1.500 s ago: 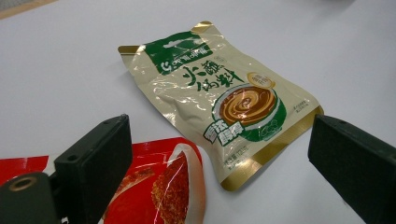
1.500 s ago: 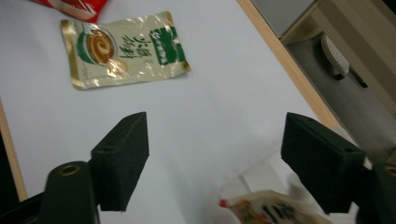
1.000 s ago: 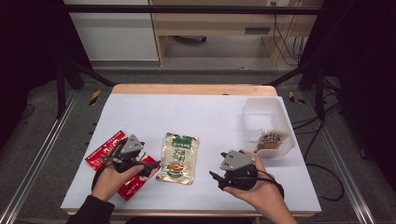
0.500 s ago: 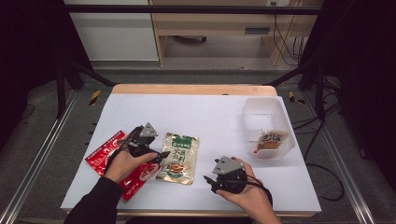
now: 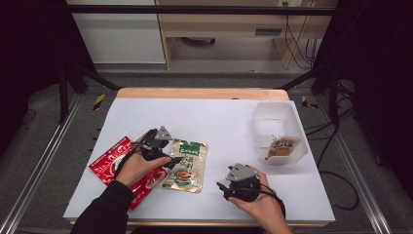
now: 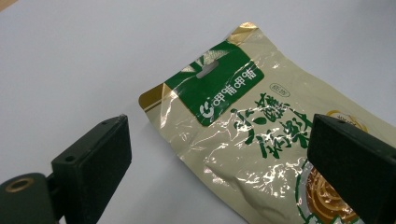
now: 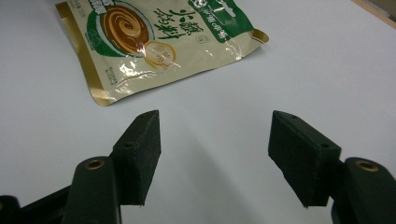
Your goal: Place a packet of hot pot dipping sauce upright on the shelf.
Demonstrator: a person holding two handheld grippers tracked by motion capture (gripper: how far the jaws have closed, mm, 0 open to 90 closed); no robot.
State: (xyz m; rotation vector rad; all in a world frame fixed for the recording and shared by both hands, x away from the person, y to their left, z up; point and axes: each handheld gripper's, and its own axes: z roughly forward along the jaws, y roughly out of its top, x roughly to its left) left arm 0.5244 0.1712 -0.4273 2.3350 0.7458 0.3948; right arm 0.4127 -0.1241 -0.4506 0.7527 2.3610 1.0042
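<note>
From above, you have three packets: a red one [image 5: 124,168], a gold-green pouch [image 5: 187,165] mid-table, one inside the clear tub [image 5: 277,114]. Your left gripper [image 6: 219,154] straddles the glossy pouch [image 6: 261,154], jaws spread. Your right gripper [image 7: 215,154] gapes over bare table [image 7: 303,60].

A white table [image 5: 214,122] with a wooden far edge carries four things. A green-and-gold snack pouch [image 5: 187,165] lies flat near its centre. A red packet [image 5: 113,162] lies just beside the pouch at nine o'clock. A clear plastic container [image 5: 278,131] stands at two o'clock, holding a small packet [image 5: 284,146].
</note>
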